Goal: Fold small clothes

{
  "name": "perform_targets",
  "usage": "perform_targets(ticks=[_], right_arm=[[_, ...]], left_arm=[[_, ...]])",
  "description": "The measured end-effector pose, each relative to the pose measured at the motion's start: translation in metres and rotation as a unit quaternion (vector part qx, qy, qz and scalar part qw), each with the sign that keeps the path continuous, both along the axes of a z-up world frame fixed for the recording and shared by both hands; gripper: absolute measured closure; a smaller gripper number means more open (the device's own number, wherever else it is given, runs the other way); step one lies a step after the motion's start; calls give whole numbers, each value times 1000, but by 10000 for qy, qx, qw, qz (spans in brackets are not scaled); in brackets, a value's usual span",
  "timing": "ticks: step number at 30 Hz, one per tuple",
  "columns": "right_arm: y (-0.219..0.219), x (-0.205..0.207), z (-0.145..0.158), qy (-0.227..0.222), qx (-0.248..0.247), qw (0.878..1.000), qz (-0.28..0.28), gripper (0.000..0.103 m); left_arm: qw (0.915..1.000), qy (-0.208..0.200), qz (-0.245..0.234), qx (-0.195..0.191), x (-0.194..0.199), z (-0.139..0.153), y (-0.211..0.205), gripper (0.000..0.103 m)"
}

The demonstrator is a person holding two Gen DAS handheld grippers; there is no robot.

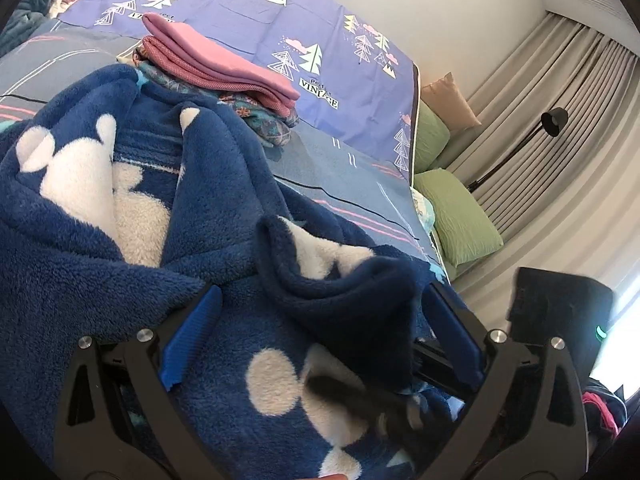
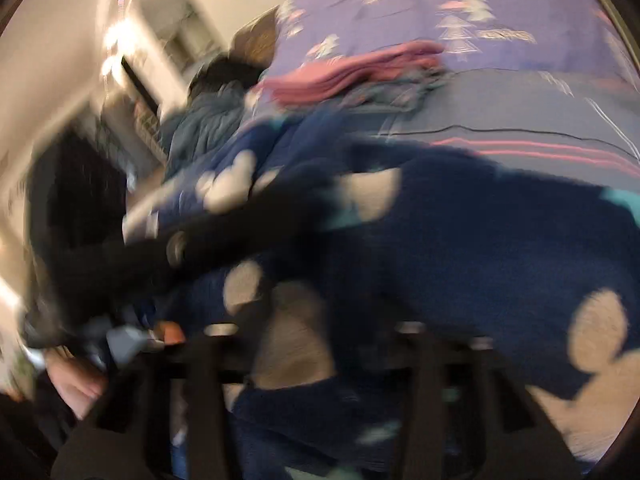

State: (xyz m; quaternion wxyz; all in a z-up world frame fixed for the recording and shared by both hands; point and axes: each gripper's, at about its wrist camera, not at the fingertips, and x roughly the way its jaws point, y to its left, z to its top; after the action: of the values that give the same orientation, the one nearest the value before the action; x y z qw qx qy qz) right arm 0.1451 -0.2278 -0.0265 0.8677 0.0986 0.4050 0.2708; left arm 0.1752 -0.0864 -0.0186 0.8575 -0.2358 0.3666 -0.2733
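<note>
A navy fleece garment (image 1: 120,240) with white mouse-head shapes lies crumpled on the bed (image 1: 340,168). My left gripper (image 1: 322,332) is open, its blue pads (image 1: 192,336) wide apart on the fleece, with a raised fold (image 1: 340,276) between them. In the blurred right wrist view, my right gripper (image 2: 316,380) looks open, its dark fingers (image 2: 200,384) spread apart low over the same fleece (image 2: 480,240). The left gripper's black body (image 2: 120,256) shows at the left of that view.
A stack of folded clothes with a pink piece on top (image 1: 224,68) (image 2: 352,68) sits further back on the bed. A teal blanket (image 2: 208,120) lies at the bed's far side. Green pillows (image 1: 456,216), a floor lamp (image 1: 554,120) and curtains (image 1: 560,80) stand beyond the bed edge.
</note>
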Motion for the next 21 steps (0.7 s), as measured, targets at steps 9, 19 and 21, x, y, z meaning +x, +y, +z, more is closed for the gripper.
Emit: perform_targets(ticks=[9, 19, 21], right_arm=[[-7, -14, 10, -89, 357, 9980, 512, 20], [10, -33, 11, -89, 508, 9906, 1267, 18], [3, -28, 12, -12, 715, 9899, 1222, 18]], left_arm=[[9999, 12, 2, -143, 0, 0, 0, 2], [9966, 151, -53, -813, 8, -2, 15, 2], [9978, 132, -70, -651, 9, 0, 9, 2]])
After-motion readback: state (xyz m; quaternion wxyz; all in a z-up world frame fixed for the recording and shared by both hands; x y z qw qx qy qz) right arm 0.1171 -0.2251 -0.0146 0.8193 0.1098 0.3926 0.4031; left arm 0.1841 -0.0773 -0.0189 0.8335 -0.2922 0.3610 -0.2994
